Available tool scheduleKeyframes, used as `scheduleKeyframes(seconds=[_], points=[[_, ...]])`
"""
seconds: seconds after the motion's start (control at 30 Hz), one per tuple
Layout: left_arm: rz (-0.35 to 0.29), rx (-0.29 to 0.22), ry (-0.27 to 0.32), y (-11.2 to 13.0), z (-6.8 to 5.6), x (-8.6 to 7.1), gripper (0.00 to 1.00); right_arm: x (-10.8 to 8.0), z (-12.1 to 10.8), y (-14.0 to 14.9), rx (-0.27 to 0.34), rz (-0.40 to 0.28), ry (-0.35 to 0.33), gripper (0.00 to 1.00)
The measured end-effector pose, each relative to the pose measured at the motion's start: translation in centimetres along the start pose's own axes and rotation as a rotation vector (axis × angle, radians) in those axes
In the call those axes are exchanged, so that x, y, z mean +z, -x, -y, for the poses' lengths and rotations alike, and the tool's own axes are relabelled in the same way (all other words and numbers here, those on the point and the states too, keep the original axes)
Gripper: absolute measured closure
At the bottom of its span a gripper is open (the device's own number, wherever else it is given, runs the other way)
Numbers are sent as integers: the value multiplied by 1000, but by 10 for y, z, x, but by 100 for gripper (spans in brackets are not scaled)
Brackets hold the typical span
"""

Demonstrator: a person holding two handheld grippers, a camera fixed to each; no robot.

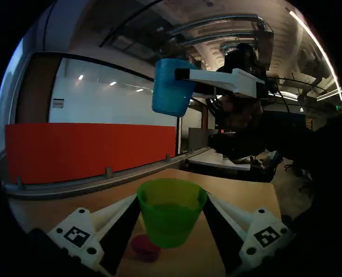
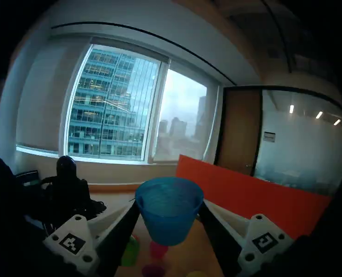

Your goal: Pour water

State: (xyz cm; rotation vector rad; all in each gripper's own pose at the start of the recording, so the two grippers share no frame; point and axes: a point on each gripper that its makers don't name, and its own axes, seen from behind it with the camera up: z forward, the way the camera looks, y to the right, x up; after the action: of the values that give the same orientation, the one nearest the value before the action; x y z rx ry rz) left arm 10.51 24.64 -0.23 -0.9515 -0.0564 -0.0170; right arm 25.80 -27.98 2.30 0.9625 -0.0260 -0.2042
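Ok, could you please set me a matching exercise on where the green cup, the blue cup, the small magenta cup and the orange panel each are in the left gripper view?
Things:
1. green cup
2. blue cup
3. small magenta cup
4. orange panel

Places:
A. upright behind the edge of the table
B. raised in the air, between the fingers of the right gripper
C. on the table, beside the green cup's base
D. between the fingers of the left gripper

Pairs: 1-D, 2-B, 3-C, 4-A.

wooden table (image 1: 245, 189) | small cups (image 2: 158, 249) on it | about 4, dim
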Motion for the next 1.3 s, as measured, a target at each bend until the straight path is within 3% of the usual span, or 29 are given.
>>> scheduleKeyframes(seconds=[0.37, 0.97, 1.3], points=[[5, 5, -19, -1, 6, -5, 13, -9, -4, 9, 43, 8, 5, 11], [52, 28, -106, 9, 37, -31, 13, -50, -28, 44, 76, 49, 66, 11], [69, 32, -125, 14, 42, -39, 13, -61, -32, 65, 108, 68, 79, 11]])
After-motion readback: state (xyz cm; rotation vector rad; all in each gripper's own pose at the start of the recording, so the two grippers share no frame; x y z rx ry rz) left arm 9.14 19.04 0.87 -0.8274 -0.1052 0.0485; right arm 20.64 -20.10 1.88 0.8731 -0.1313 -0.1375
